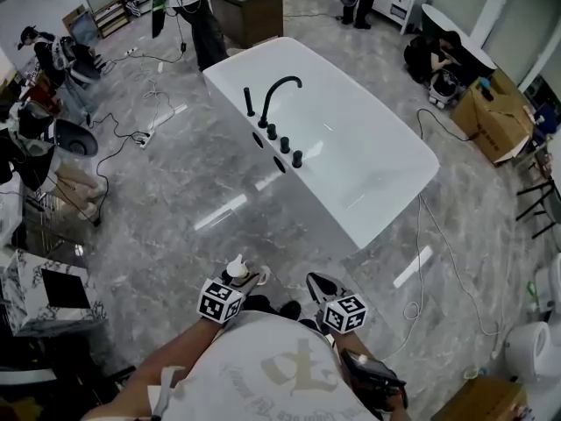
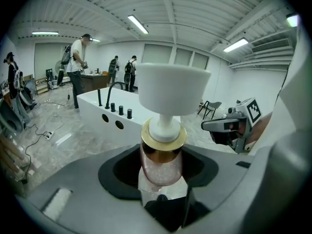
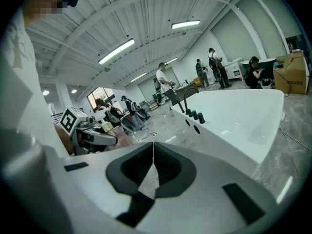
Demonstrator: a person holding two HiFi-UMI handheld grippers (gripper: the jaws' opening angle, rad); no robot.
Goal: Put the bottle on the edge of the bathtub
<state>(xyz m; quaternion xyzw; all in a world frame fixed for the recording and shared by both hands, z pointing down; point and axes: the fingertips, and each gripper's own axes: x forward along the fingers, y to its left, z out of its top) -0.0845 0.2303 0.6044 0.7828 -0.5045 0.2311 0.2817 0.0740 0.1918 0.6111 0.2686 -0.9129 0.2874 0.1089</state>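
Note:
A pump bottle with a white pump head, a gold collar and a clear pinkish body stands upright between the jaws of my left gripper, which is shut on it. From above, the bottle and left gripper are close in front of the person's body, well short of the bathtub. The white bathtub with its black faucet lies ahead on the floor, and its rim also shows as a bathtub edge further off. My right gripper has its jaws touching and holds nothing; it sits beside the left as the right gripper.
Cables trail over the grey marble floor left and right of the tub. People stand by a dark desk beyond it. Cardboard boxes sit at the right, a toilet at lower right, and racks of gear at the left.

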